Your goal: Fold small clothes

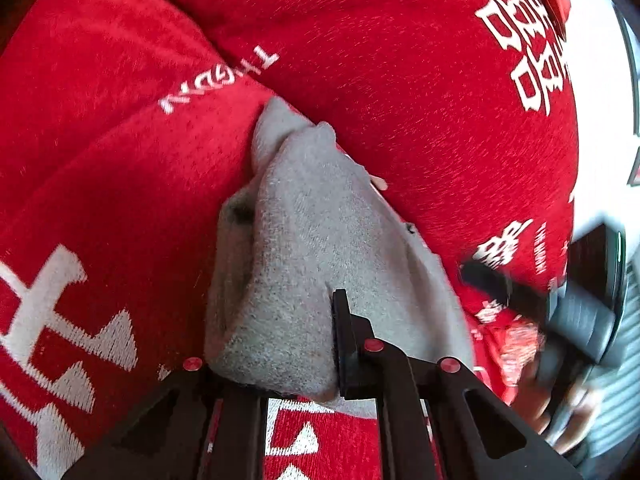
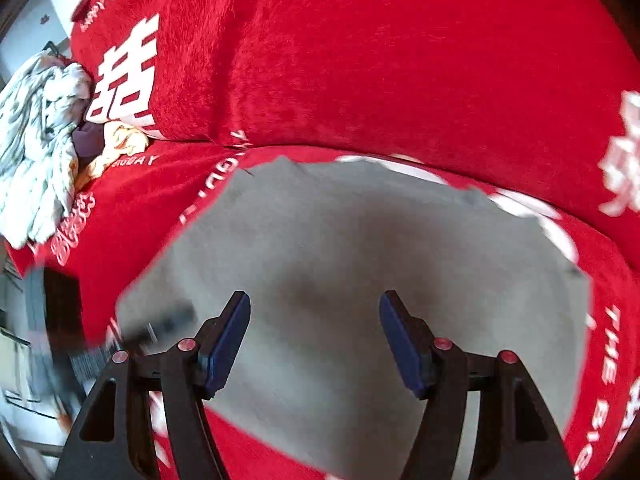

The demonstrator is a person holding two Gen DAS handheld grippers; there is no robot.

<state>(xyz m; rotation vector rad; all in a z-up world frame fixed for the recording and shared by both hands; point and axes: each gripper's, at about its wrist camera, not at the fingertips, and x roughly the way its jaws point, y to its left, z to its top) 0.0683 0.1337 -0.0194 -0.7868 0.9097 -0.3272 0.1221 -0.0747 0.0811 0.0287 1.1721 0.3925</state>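
On your left, a heap of pale patterned laundry (image 2: 38,136) lies at the far end of the red sofa cover (image 2: 360,60), with a dark purple item (image 2: 89,140) and a yellowish piece (image 2: 120,142) tucked against it, all well apart from the work. The cover carries white lettering and large white characters across seat and backrest.

Your left gripper (image 1: 276,344) is clamped on the grey garment (image 1: 320,248): cloth bunches up between the jaws, one black finger (image 1: 346,344) shows along its right side and the other is buried under the fabric. From there the garment runs away from you in a gathered ridge, its far tip lying in the crease where the seat meets the backrest.

Further right in the same view, your right gripper (image 1: 508,288) appears blurred, just beside the garment's edge.

In the right wrist view, the grey garment (image 2: 360,260) lies spread fairly flat over the seat, its far edge near the backrest seam. Your right gripper (image 2: 315,344) stands wide over it, blue pads (image 2: 226,344) well apart with nothing between them; you cannot tell whether the tips touch the cloth.
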